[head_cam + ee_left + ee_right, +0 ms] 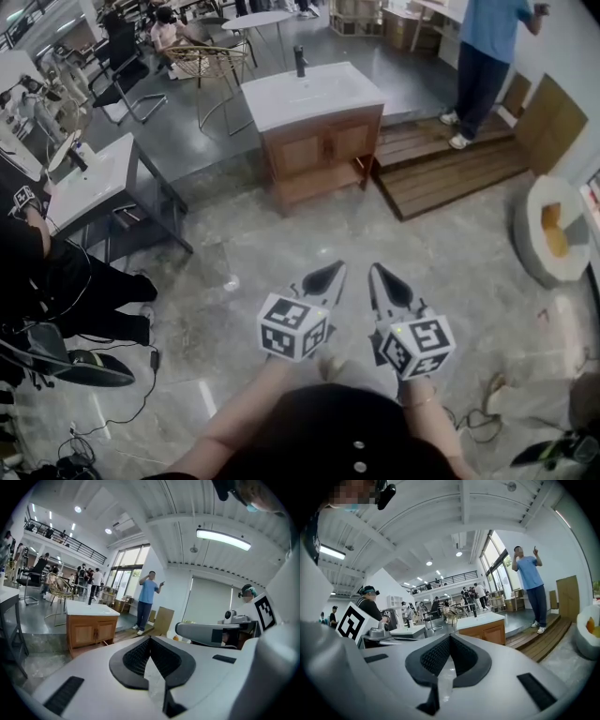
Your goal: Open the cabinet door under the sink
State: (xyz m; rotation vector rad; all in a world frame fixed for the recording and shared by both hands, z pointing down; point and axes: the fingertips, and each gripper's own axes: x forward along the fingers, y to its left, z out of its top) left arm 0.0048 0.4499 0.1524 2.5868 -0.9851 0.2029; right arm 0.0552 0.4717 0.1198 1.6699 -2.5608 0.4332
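Grippers shut, empty: left gripper, right gripper.
Risk: cabinet door, upper centre, is well apart; jaws left closed would slip off it.

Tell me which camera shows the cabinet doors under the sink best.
The left gripper view: it looks level and front-on at both cabinet doors, with nothing in front of them. The head view shows them from steeply above and far off. The right gripper view catches only their upper part, at an angle.
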